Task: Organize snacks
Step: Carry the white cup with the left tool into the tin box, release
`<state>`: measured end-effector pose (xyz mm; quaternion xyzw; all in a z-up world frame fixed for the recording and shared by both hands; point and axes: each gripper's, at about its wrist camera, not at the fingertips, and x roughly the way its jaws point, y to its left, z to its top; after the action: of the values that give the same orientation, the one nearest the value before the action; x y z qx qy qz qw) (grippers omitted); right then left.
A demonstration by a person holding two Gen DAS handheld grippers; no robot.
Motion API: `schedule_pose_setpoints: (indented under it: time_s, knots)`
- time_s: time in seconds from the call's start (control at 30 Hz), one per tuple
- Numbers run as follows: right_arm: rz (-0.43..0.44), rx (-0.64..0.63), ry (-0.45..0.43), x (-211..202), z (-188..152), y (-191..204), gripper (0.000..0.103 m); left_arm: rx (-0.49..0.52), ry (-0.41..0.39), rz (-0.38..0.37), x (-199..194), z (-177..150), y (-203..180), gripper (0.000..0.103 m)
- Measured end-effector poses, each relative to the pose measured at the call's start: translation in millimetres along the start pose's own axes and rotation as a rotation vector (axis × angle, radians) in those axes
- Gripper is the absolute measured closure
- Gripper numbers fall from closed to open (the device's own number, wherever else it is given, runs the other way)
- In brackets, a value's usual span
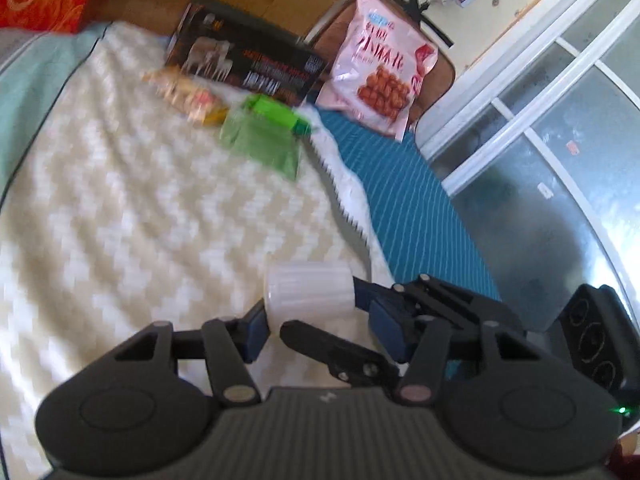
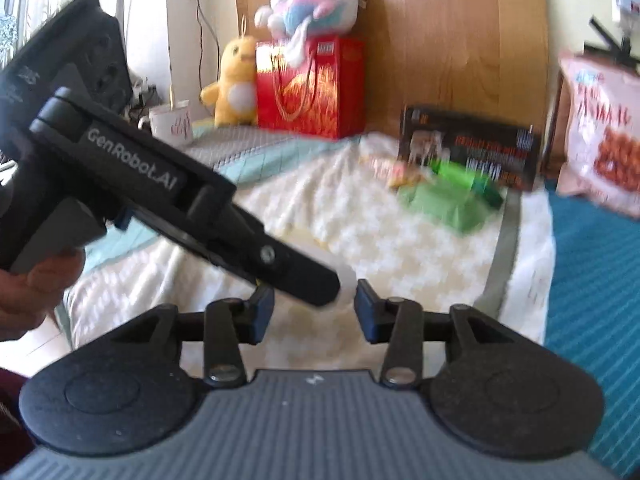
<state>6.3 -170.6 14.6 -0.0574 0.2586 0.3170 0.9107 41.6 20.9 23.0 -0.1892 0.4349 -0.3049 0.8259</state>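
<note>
A white ribbed plastic cup [image 1: 310, 292] hangs just above the cream zigzag blanket [image 1: 140, 200]. My left gripper [image 1: 318, 314] is shut on the cup, with its blue pads at the cup's two sides. My right gripper [image 1: 320, 308] reaches in from the right. One of its fingers lies under the cup and the other against the cup's right edge. In the right wrist view, my right gripper [image 2: 316, 300] has only a sliver of the cup [image 2: 348, 276] showing past a finger [image 2: 304, 276] of the left gripper. Farther back lie a green packet [image 1: 264, 136], a black box [image 1: 248, 60], a pink bag [image 1: 376, 68] and a small yellow snack [image 1: 188, 96].
A teal striped sheet [image 1: 412, 200] borders the blanket on the right, with a glass door [image 1: 540, 140] beyond it. By the wooden headboard stand a red gift bag [image 2: 310, 88], a yellow plush [image 2: 232, 84] and a white mug [image 2: 172, 122]. A hand [image 2: 32, 288] holds the left gripper.
</note>
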Motion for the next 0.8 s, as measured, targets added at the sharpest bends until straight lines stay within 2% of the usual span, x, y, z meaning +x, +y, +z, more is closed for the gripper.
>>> schedule_pose_setpoints:
  time_s: [0.2, 0.33, 0.5, 0.63, 0.8]
  knots:
    - [-0.055, -0.036, -0.074, 20.5, 36.5, -27.7, 0.062, 0.039, -0.055, 0.007, 10.9, 67.3, -4.6, 0.050]
    - [-0.102, -0.059, -0.146, 38.0, 70.0, -53.7, 0.062, 0.093, -0.108, 0.013, 20.8, 121.8, -12.7, 0.050]
    - [-0.172, -0.080, -0.196, 71.1, 109.0, -91.0, 0.063, 0.095, -0.149, 0.024, 50.5, 195.9, -10.6, 0.050]
    - [-0.203, -0.040, -0.197, 105.5, 126.9, -132.2, 0.064, 0.109, -0.155, 0.053, 90.1, 243.6, -4.2, 0.050]
    - [-0.207, 0.039, -0.157, 146.8, 131.7, -177.7, 0.063, 0.083, -0.133, 0.085, 142.4, 273.9, 14.7, 0.049]
